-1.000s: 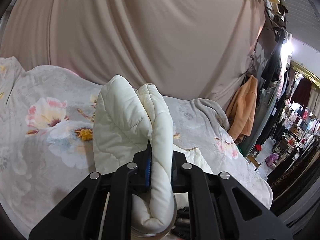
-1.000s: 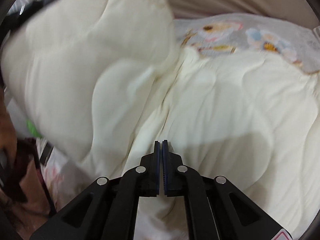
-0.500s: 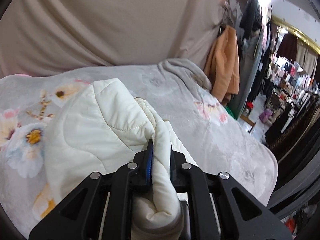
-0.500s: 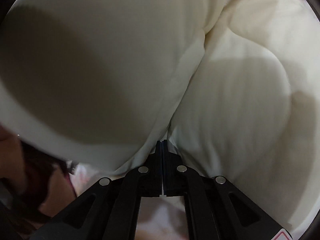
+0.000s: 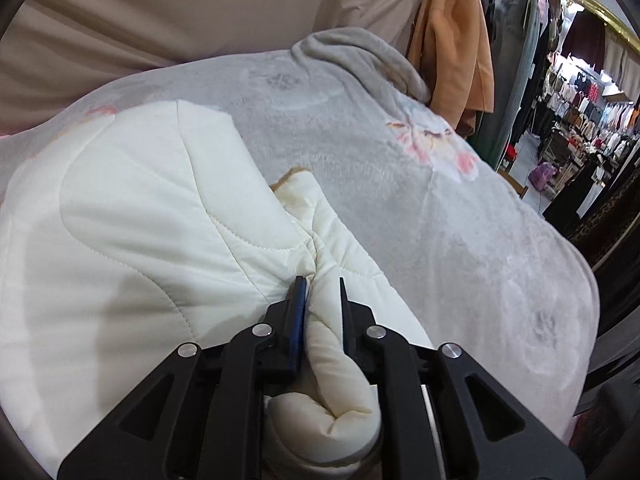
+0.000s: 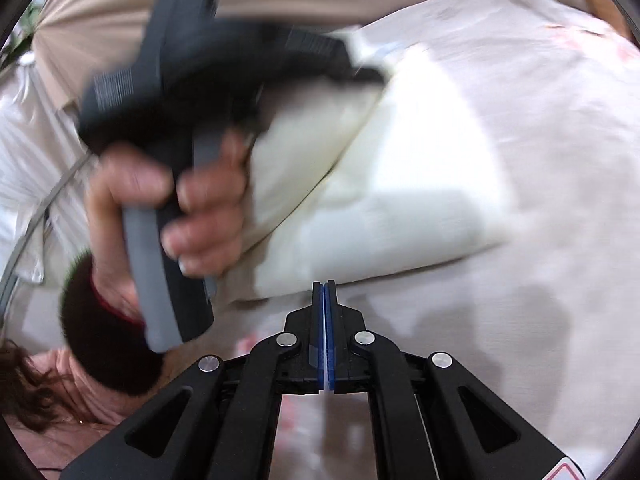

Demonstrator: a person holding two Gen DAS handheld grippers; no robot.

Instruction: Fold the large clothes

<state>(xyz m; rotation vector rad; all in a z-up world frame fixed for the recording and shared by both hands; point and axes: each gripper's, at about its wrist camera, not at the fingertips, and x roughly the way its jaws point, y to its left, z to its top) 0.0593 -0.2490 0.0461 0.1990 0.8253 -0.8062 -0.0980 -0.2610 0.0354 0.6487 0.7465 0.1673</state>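
Observation:
A cream quilted padded jacket [image 5: 152, 232] lies folded on the grey floral blanket [image 5: 420, 216]. My left gripper [image 5: 320, 292] is shut on a thick rolled fold of the jacket, which bulges out behind the pads. In the right wrist view the same jacket [image 6: 392, 184] shows as a pale bundle on the blanket [image 6: 560, 120]. My right gripper [image 6: 324, 286] is shut with nothing between its pads, just in front of the jacket's near edge. A person's hand [image 6: 192, 200] holds the other gripper's handle at the left of that view, blurred.
A beige curtain [image 5: 160, 8] hangs behind the bed. An orange coat [image 5: 452, 44] hangs at the bed's far right corner, with racks of clothes [image 5: 580, 108] beyond. A crumpled grey fold of blanket [image 5: 360, 60] lies at the far edge. A dark sleeve [image 6: 104, 320] sits low left.
My left gripper has swung right and down, laying the held fold of the jacket onto the blanket. My right gripper has pulled back out from the jacket, and the hand with the other gripper has come into view.

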